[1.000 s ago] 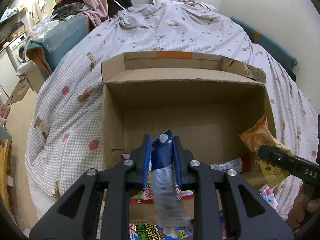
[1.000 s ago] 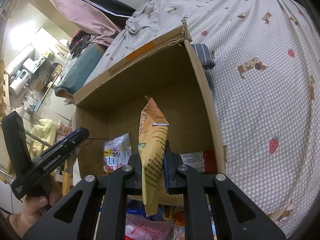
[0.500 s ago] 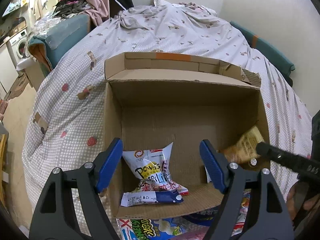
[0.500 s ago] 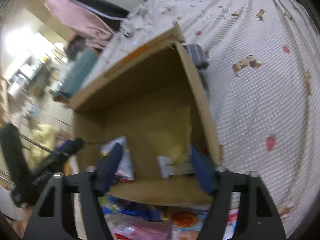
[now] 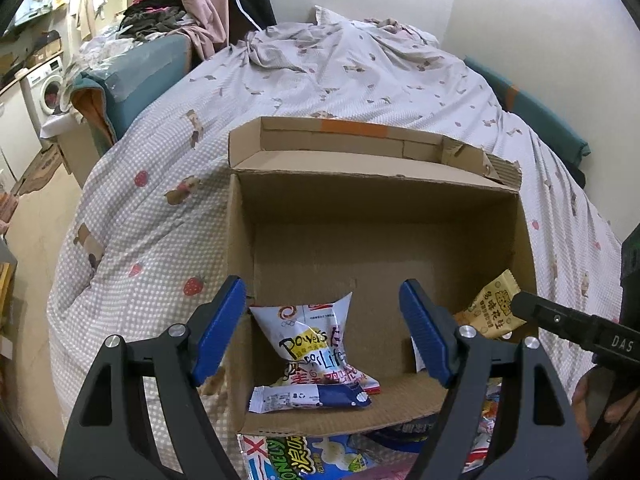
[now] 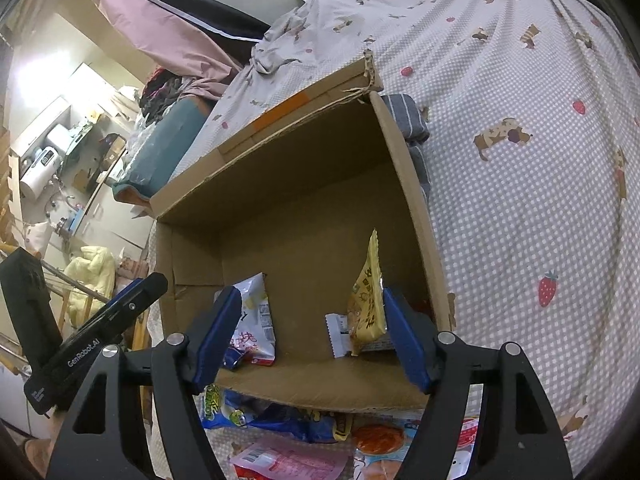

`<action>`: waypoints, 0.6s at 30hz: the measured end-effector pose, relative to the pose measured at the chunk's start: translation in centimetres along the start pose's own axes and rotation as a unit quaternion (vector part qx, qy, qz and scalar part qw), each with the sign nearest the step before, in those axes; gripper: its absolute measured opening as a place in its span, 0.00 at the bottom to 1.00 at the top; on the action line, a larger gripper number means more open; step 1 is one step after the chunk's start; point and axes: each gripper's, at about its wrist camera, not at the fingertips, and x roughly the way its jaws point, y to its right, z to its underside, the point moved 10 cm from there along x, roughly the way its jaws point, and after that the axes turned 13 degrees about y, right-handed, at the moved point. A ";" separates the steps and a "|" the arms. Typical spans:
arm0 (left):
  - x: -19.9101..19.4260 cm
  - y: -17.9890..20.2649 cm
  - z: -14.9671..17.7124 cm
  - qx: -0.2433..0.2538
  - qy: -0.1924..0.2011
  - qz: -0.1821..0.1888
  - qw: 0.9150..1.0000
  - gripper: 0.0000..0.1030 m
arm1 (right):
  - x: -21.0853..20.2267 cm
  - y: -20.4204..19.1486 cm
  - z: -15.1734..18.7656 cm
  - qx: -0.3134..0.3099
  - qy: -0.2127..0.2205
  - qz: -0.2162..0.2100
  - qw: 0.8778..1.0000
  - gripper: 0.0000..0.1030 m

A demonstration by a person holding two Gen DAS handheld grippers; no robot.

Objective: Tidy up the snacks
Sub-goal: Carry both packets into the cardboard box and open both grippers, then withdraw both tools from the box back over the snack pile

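Observation:
An open cardboard box lies on the bed; it also shows in the right wrist view. Inside lie a blue-and-white bar packet, a white "Power's Life" bag and a yellow snack bag leaning at the right wall. The yellow bag and the white bag also show in the right wrist view. My left gripper is open and empty over the box's near edge. My right gripper is open and empty there too.
More snack packets lie on the bed in front of the box, including a blue bag. A folded grey striped cloth lies behind the box's right wall. A washing machine and clutter stand to the left.
Both grippers opened. The left one let go of the blue bar packet and the right one let go of the yellow bag; both now lie in the box. Both grippers drew back slightly.

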 end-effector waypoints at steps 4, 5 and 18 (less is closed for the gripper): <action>-0.5 -0.3 -0.3 -0.008 0.006 -0.003 1.000 0.74 | -0.2 -0.2 -0.2 -0.009 0.004 0.004 1.000 0.75; -0.7 -0.6 -0.3 -0.009 0.007 -0.014 1.000 0.75 | -0.2 -0.2 -0.3 -0.011 0.005 0.007 1.000 0.77; -4.2 -0.8 -0.5 -0.032 0.019 -0.004 0.999 0.89 | -3.5 -1.9 -1.0 -0.033 0.040 0.001 0.999 0.93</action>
